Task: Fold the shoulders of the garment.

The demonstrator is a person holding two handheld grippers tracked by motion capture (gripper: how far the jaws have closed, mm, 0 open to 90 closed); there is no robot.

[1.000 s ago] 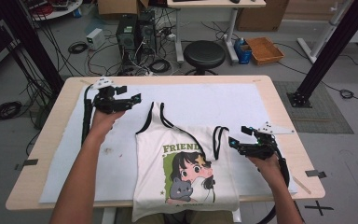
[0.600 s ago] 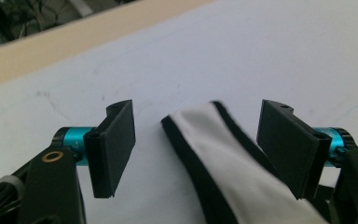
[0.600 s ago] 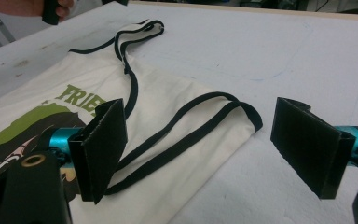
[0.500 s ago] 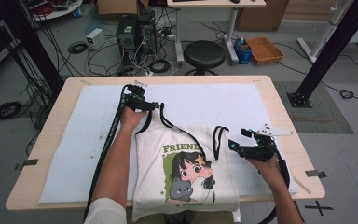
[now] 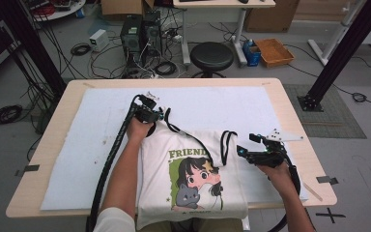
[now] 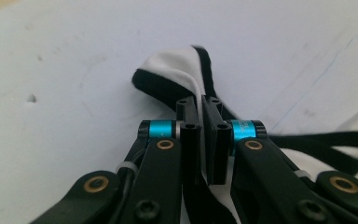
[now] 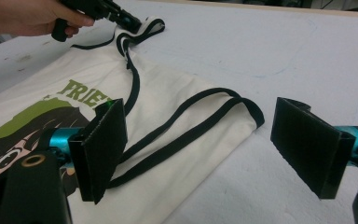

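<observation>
A white tank top (image 5: 193,169) with black trim and a cartoon print lies flat on the mat, its hem at the near edge. My left gripper (image 5: 160,115) is at its left shoulder strap (image 6: 168,74). Its jaws have just been closing and now pinch the strap's folded end in the left gripper view (image 6: 204,100). My right gripper (image 5: 248,144) hovers open beside the right shoulder strap (image 7: 242,105), its pads (image 7: 105,144) wide apart with nothing between them. In the right gripper view the left gripper (image 7: 133,24) is far off at the other strap.
A white mat (image 5: 270,106) covers most of the wooden table (image 5: 290,104). Beyond the far edge stand a black stool (image 5: 212,55), computer towers (image 5: 140,34) and loose cables on the floor. Black frame posts (image 5: 343,48) rise at both sides.
My left hand came right and down from the table's far left to the shirt's left strap, and its jaws closed on it. The right hand stayed where it was.
</observation>
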